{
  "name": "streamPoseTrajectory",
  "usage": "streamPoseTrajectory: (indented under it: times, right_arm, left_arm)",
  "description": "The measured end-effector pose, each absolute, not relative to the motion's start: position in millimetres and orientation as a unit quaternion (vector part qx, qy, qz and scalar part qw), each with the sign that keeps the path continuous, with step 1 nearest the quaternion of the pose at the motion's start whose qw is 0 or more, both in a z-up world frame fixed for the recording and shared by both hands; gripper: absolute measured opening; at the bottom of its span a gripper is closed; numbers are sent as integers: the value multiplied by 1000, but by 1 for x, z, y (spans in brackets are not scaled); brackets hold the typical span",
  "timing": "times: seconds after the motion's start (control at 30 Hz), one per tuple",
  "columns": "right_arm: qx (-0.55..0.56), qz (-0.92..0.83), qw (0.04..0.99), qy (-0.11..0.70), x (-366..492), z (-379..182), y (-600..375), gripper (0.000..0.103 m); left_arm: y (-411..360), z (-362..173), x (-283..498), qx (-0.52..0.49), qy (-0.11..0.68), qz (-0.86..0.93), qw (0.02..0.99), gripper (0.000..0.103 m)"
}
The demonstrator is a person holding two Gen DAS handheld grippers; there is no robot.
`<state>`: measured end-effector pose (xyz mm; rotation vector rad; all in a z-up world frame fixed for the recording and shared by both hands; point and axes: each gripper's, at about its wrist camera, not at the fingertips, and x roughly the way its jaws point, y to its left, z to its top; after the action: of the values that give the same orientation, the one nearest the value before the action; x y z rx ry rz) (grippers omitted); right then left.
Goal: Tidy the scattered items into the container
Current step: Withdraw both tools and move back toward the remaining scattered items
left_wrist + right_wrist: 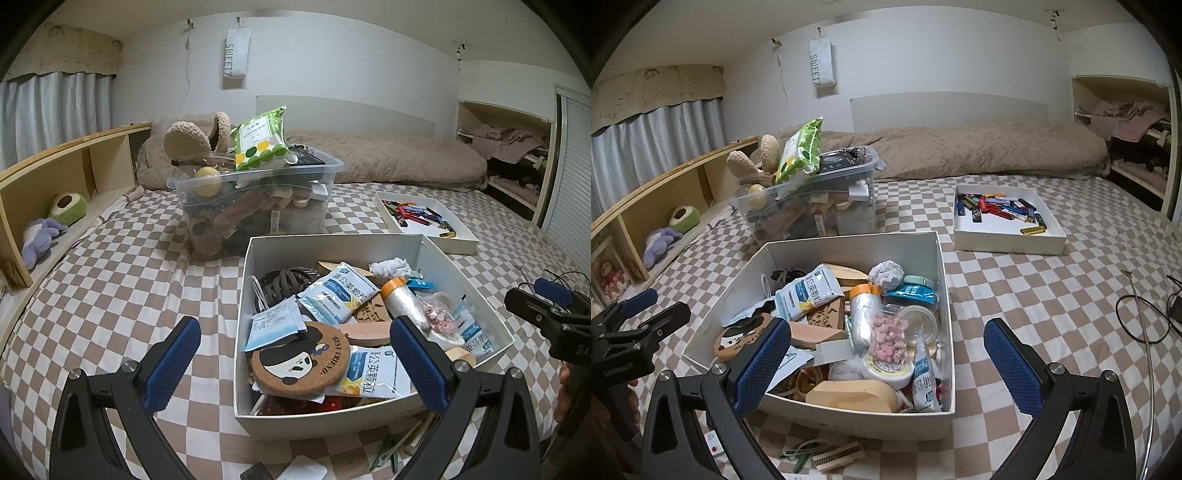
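Observation:
A white box (332, 240) (849, 238) sits on the checked bedspread, heaped with packets, a panda cork coaster (300, 363), a tape roll and wooden pieces. My left gripper (295, 369) hovers open over the box's near left corner, holding nothing. Over the near right part of the box, my right gripper (886, 365) is open and empty too. Loose items lie in front of the box: a green clip (386, 452), a white pad (303, 469), a wooden comb-like piece (836, 456) and green bands (801, 452). Each gripper shows at the edge of the other's view.
Behind the box stands a clear plastic bin (258, 192) (812, 199), piled high with a green packet on top. A shallow white tray of lighters (424, 218) (1008, 218) lies at the back right. Cables (1145, 314) trail on the right. A low shelf with plush toys (55, 221) runs along the left.

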<state>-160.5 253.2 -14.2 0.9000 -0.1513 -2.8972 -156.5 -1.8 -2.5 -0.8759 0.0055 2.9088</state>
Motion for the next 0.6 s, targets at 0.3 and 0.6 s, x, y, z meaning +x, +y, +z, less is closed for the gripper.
streamPoseTrajectory:
  times: [0.3,0.6]
  right_arm:
    - [305,-949,55,-53,-147,-30,251,103]
    - [307,-948,60,-59,-125,-53,248,103]
  left_arm:
    - [-4,-13,-147,-296,-3,954,50,103]
    - [-11,-37,-132,-317,-14,947,49,103]
